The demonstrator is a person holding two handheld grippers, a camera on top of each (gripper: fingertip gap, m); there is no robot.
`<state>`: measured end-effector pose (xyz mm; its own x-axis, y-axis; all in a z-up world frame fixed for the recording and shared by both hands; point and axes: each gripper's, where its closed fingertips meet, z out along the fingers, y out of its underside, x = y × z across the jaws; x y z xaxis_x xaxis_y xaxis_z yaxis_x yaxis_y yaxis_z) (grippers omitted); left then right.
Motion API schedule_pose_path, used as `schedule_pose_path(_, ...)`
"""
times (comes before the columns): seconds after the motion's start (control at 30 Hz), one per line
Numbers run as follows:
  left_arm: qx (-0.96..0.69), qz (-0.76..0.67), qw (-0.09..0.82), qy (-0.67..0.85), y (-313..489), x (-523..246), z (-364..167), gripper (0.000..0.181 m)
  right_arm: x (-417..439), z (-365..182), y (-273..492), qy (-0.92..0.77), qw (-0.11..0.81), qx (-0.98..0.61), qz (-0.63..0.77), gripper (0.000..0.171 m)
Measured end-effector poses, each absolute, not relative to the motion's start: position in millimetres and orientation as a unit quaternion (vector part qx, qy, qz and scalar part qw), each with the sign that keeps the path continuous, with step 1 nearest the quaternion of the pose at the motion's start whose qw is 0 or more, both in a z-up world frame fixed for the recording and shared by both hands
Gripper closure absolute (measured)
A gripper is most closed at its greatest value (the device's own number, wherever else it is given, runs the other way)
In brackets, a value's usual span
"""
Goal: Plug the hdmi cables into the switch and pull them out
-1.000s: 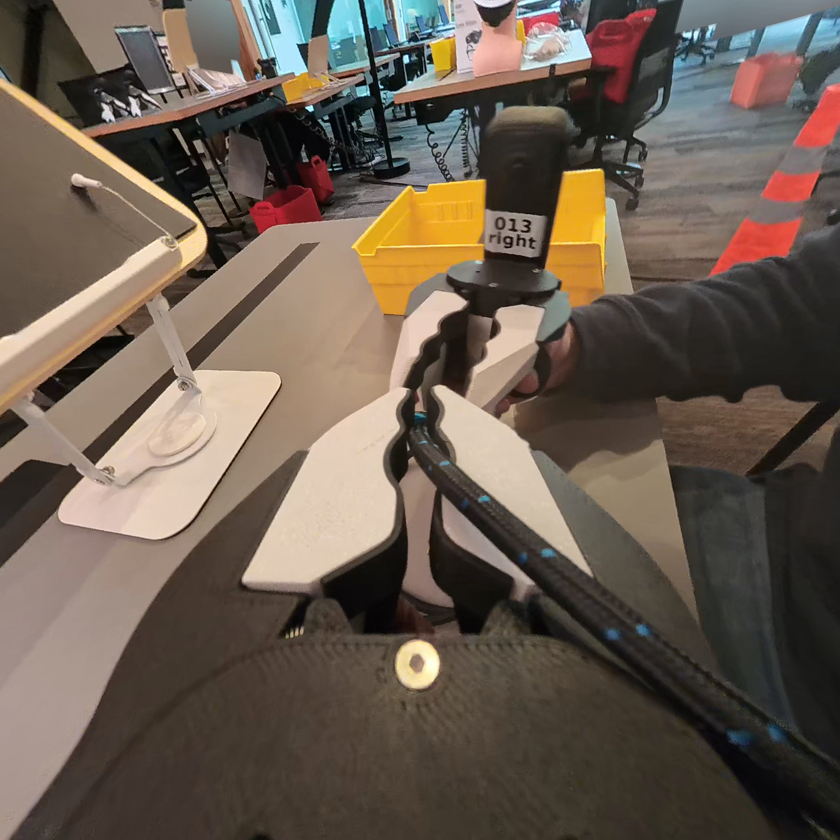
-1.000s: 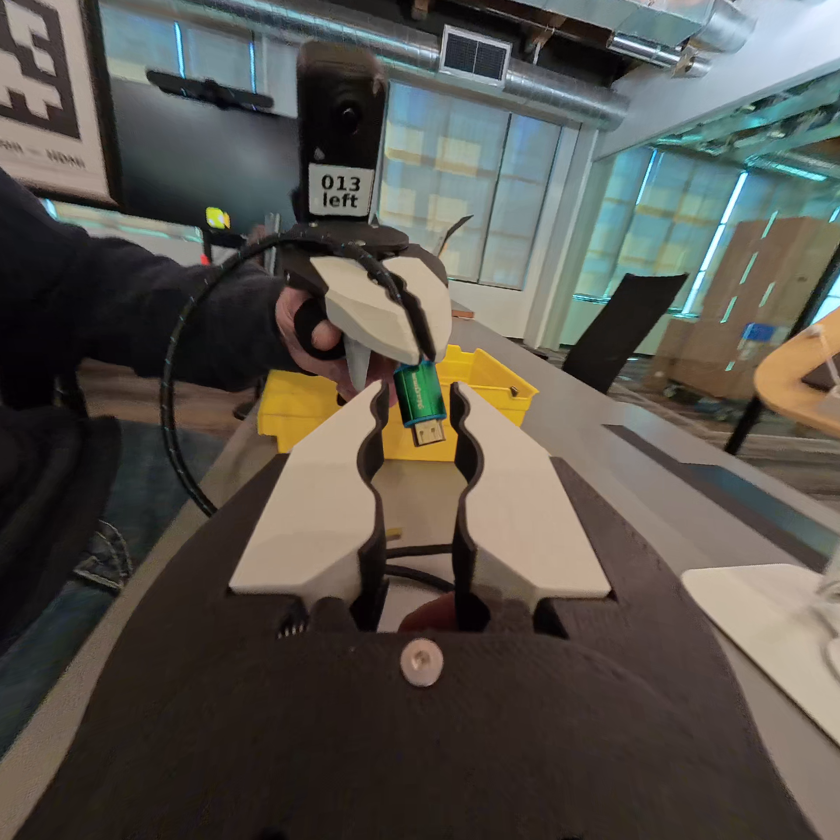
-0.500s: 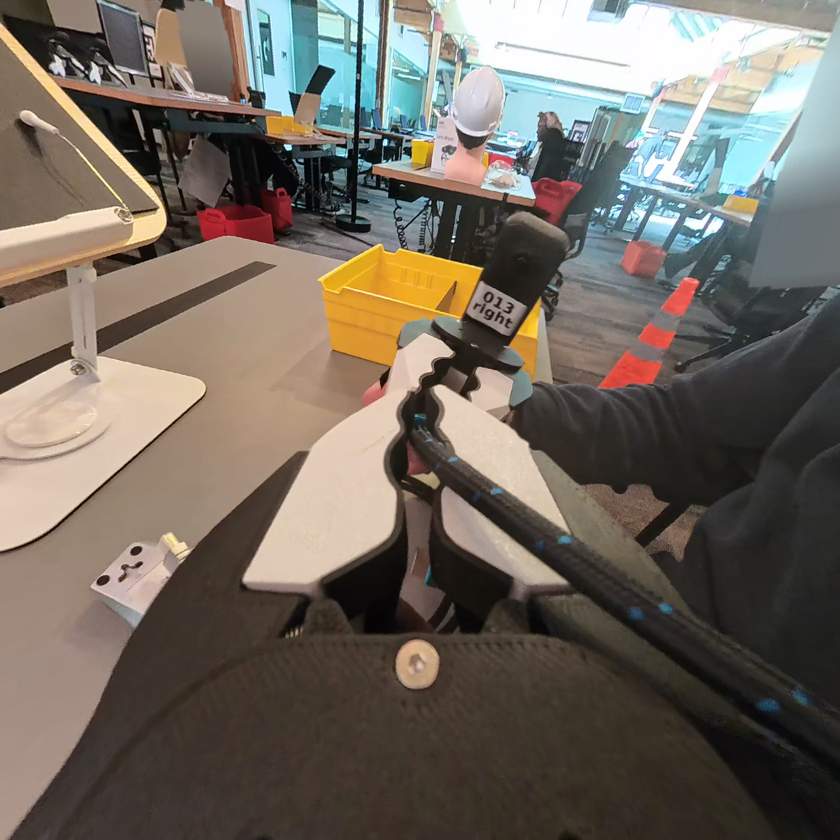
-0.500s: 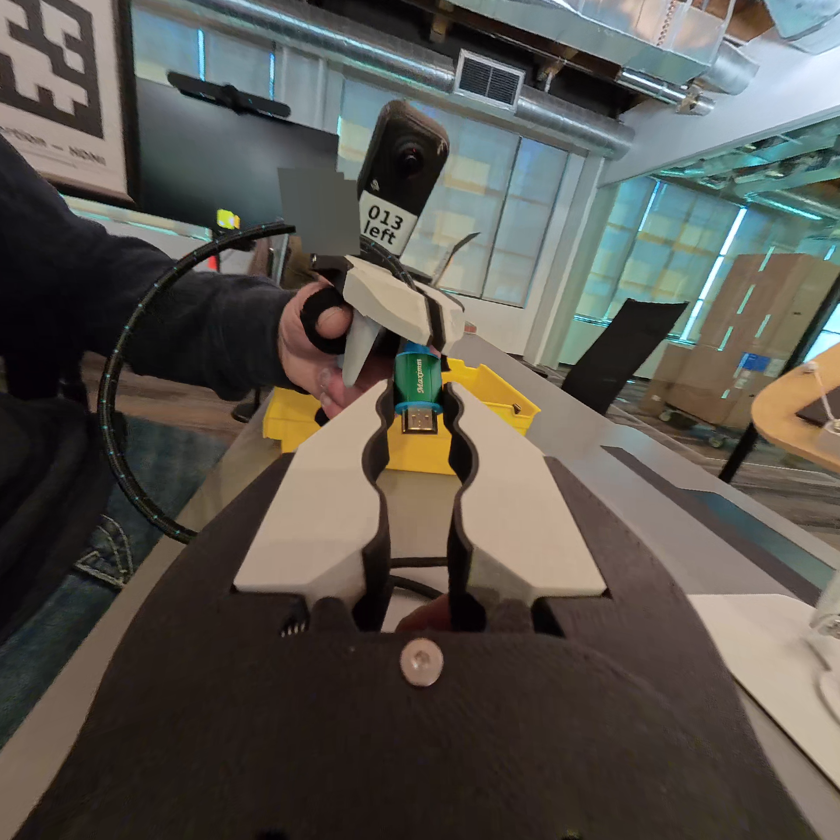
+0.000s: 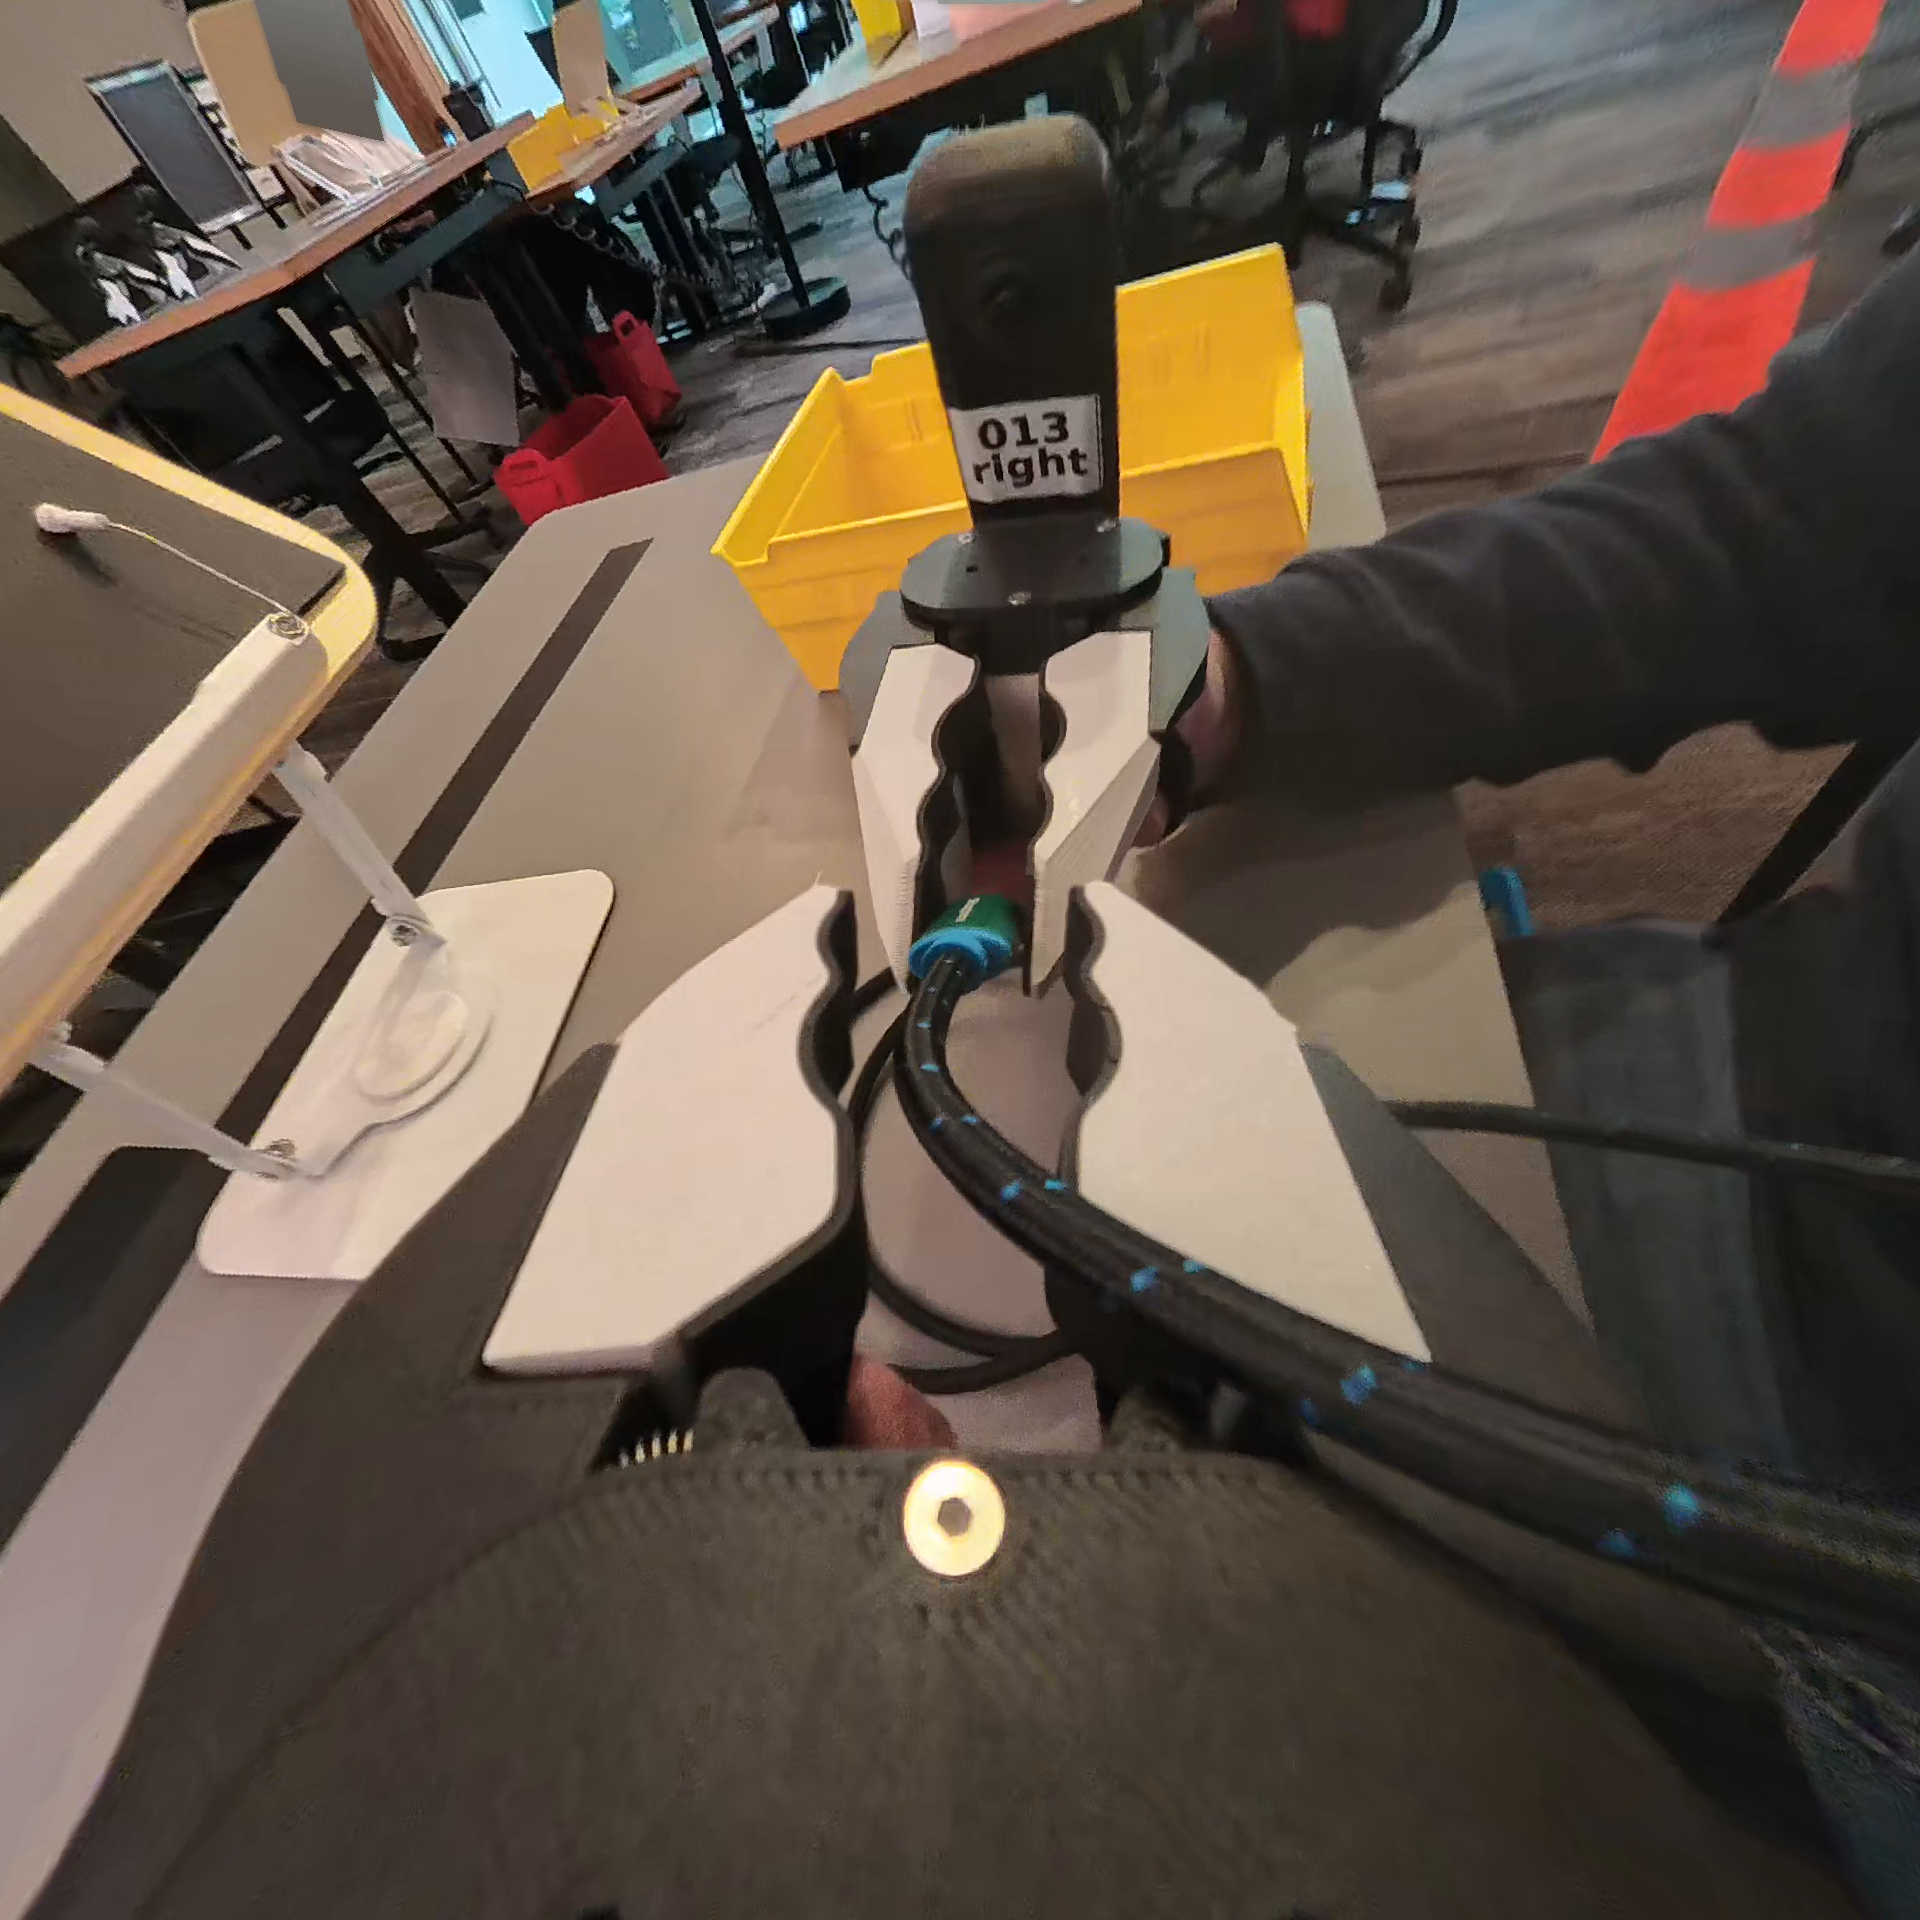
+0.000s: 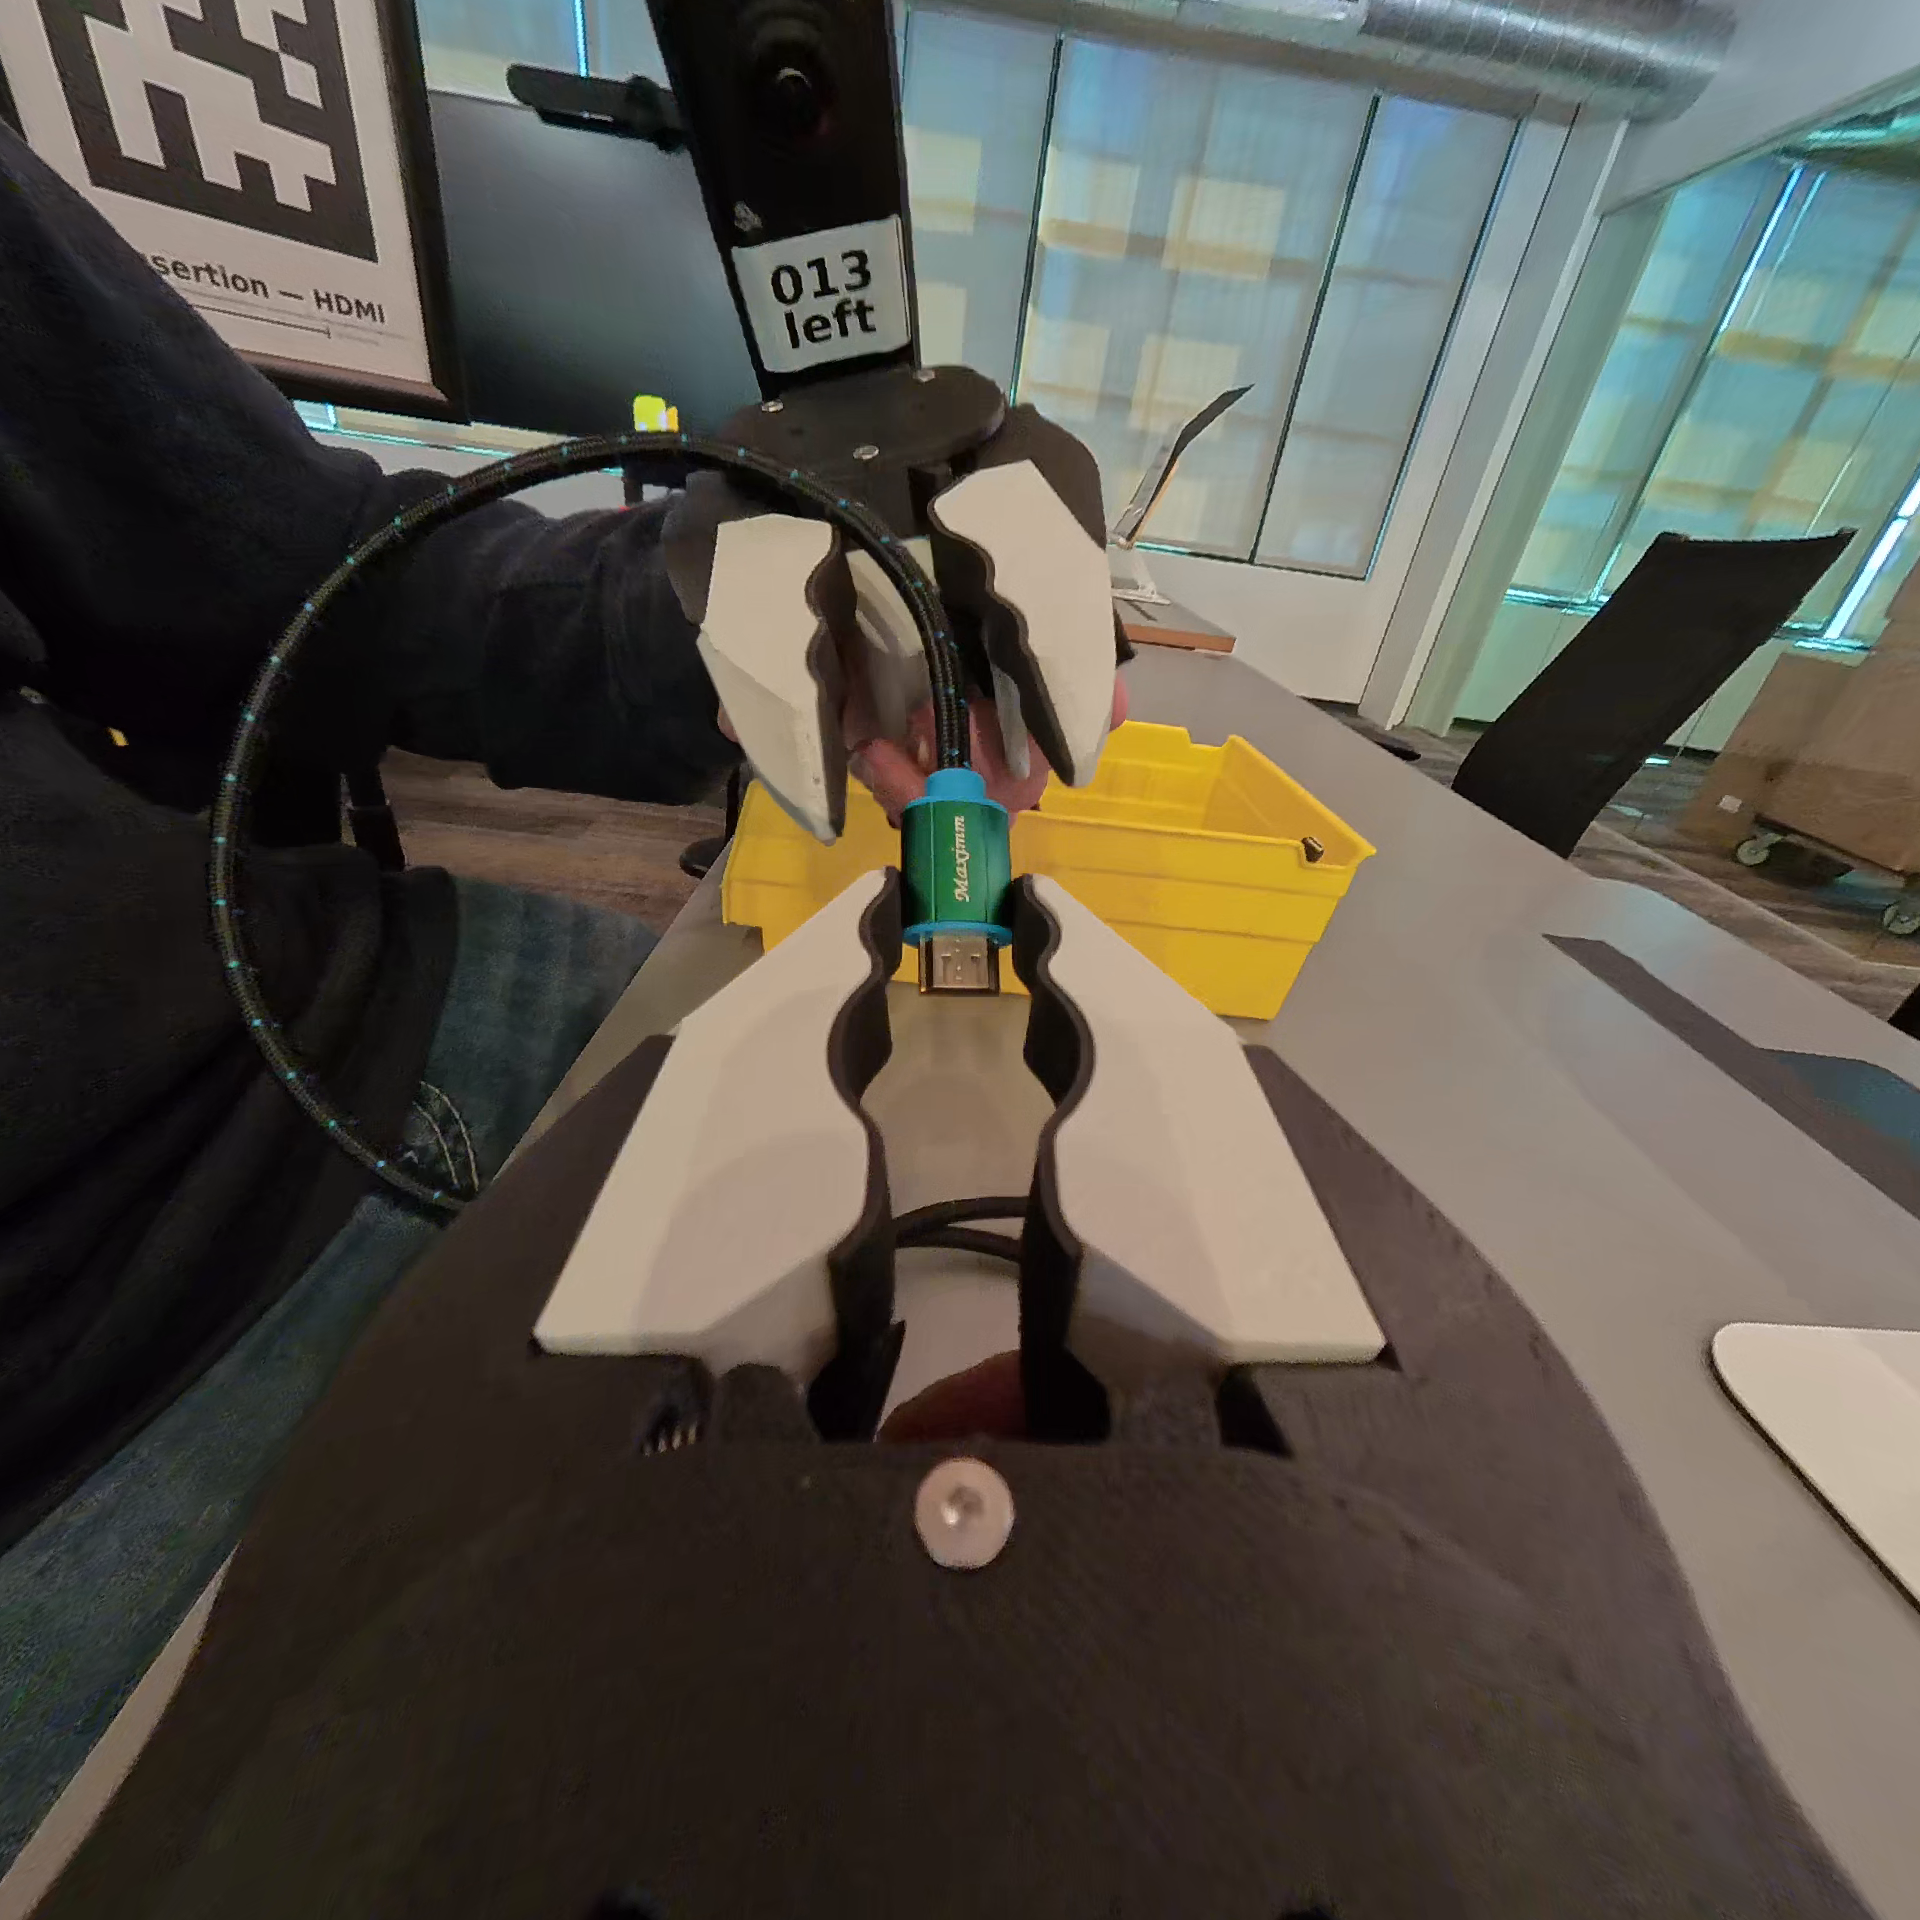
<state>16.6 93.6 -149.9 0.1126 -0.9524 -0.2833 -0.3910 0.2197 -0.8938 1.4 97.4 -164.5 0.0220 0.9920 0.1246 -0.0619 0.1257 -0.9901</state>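
Observation:
A black braided HDMI cable [image 5: 1039, 1184] with blue flecks ends in a green plug [image 5: 971, 916]. My left gripper [image 5: 956, 904] is open, its white fingers wide apart, and the cable runs loose between them. My right gripper [image 5: 971, 951] faces it and is shut on the plug. In the right wrist view my right gripper [image 6: 956, 883] pinches the green plug [image 6: 951, 873] at its fingertips, with the metal connector [image 6: 958, 964] pointing toward the camera. The cable [image 6: 270, 665] loops left and passes between the fingers of the open left gripper [image 6: 951, 795]. No switch is in view.
Both grippers are above a grey table [image 5: 675, 748]. A yellow bin [image 5: 1195, 416] stands at the table's end, also in the right wrist view [image 6: 1195, 831]. A white stand base [image 5: 416, 1039] carries a tilted board [image 5: 104, 675] at the left. A thin black cable [image 5: 1662, 1143] lies at the right. Less than 4 cm separates the two grippers' tips.
My left gripper has opened and let go of the cable. My right gripper has closed on the green plug, which passed from left to right. The left gripper has drawn back a little.

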Motion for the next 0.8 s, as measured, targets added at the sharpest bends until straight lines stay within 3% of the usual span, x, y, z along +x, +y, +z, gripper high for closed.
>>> schedule_pose_path(0.13, -0.548, -0.254, 0.491, 0.627, 91.4, 16.9, -155.9, 0.141, -0.2, -170.9, 96.6, -0.522, 0.536, -0.465, 0.474, 0.153)
schedule_pose_path(0.4, -0.555, -0.233, 0.493, 0.628, 96.4, 18.0, -162.0, 0.166, -2.2, -178.2, 95.9, -0.533, 0.521, -0.475, 0.468, 0.153)
schedule_pose_path(0.8, -0.549, -0.246, 0.463, 0.651, 86.4, 13.3, -169.3, 0.163, -2.8, -179.0, 88.8, -0.542, 0.507, -0.467, 0.481, 0.153)
